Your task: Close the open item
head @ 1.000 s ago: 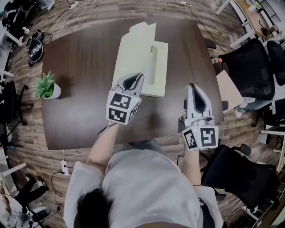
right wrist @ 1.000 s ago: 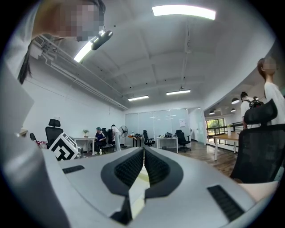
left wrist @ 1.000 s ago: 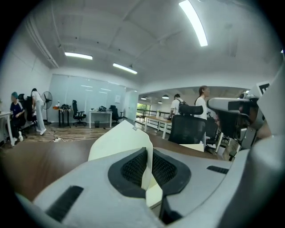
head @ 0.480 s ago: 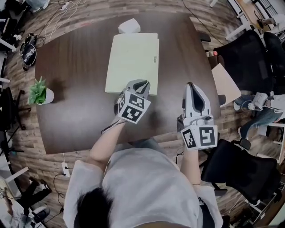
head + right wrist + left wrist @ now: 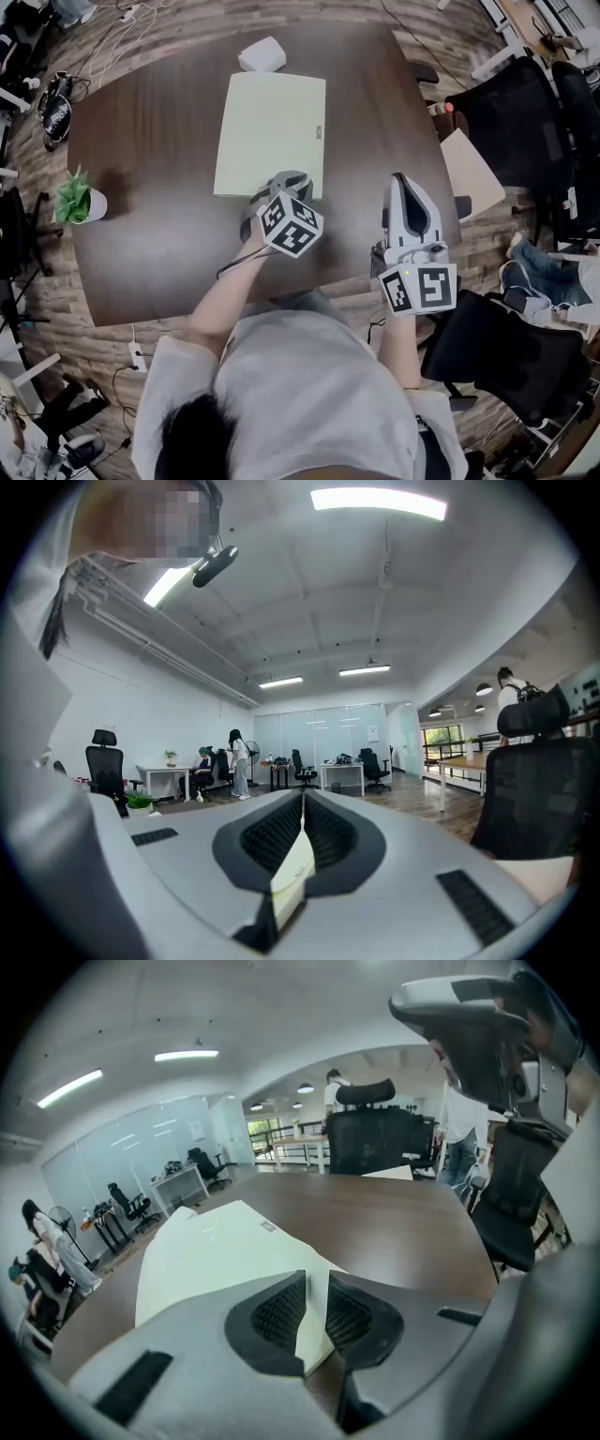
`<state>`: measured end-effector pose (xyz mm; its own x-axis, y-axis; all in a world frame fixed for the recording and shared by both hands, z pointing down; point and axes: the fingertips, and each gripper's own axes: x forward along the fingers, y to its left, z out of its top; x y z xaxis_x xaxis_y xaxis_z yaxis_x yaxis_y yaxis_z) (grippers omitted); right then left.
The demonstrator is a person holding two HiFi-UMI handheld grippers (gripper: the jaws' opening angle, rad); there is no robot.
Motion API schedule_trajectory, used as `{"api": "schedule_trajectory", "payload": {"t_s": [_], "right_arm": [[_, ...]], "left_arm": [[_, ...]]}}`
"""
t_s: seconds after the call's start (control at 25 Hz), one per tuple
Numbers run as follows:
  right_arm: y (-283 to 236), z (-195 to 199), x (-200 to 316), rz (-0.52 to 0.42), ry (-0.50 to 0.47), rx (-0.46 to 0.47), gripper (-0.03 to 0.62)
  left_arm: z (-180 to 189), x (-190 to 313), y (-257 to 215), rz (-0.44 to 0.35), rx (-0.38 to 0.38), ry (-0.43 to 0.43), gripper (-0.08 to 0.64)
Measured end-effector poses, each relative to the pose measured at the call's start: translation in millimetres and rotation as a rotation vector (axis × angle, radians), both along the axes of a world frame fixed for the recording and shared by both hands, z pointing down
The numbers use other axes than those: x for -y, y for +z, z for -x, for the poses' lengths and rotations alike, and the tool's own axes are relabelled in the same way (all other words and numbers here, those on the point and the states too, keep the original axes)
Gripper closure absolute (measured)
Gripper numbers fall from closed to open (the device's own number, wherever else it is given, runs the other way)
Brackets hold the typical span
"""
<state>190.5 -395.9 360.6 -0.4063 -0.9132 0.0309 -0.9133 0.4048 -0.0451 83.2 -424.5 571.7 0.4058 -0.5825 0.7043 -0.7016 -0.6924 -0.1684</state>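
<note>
A pale yellow-green folder (image 5: 267, 122) lies flat and closed on the dark brown table (image 5: 159, 234). My left gripper (image 5: 281, 178) points down at the folder's near right corner. In the left gripper view its jaws (image 5: 317, 1279) are shut on that corner of the folder's cover (image 5: 216, 1251), which runs up between the two pads. My right gripper (image 5: 405, 178) hovers level over the table's right side, apart from the folder, with its jaws (image 5: 302, 803) shut. A pale strip shows low in the slit between them; what it is I cannot tell.
A small white box (image 5: 262, 54) sits just beyond the folder's far edge. A potted plant (image 5: 75, 197) stands at the table's left. Black office chairs (image 5: 506, 122) and a beige board (image 5: 473, 173) crowd the right side. The table's near edge is by the person's body.
The folder's raised cover has come down flat. My left gripper sank with it and rolled, holding the near corner. The right gripper barely shifted.
</note>
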Motion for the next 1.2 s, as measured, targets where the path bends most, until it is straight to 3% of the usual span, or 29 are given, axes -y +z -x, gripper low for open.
{"api": "schedule_trajectory", "payload": {"t_s": [0.44,0.64,0.92,1.2], "right_arm": [[2,-9,1,0.002,-0.006,0.01,0.578],[1,-13,-1,-0.001,-0.003,0.012,0.578],[1,-21,-3,-0.005,0.001,0.021,0.578],[-5,-23,-6,-0.015,0.004,0.023,0.578]], "left_arm": [[-10,-3,16,0.011,0.228,0.122,0.54],[-11,-5,22,0.046,0.294,0.169,0.538],[-12,-4,26,0.058,0.315,0.188,0.531],[-14,-8,20,0.015,0.311,0.234,0.471]]}}
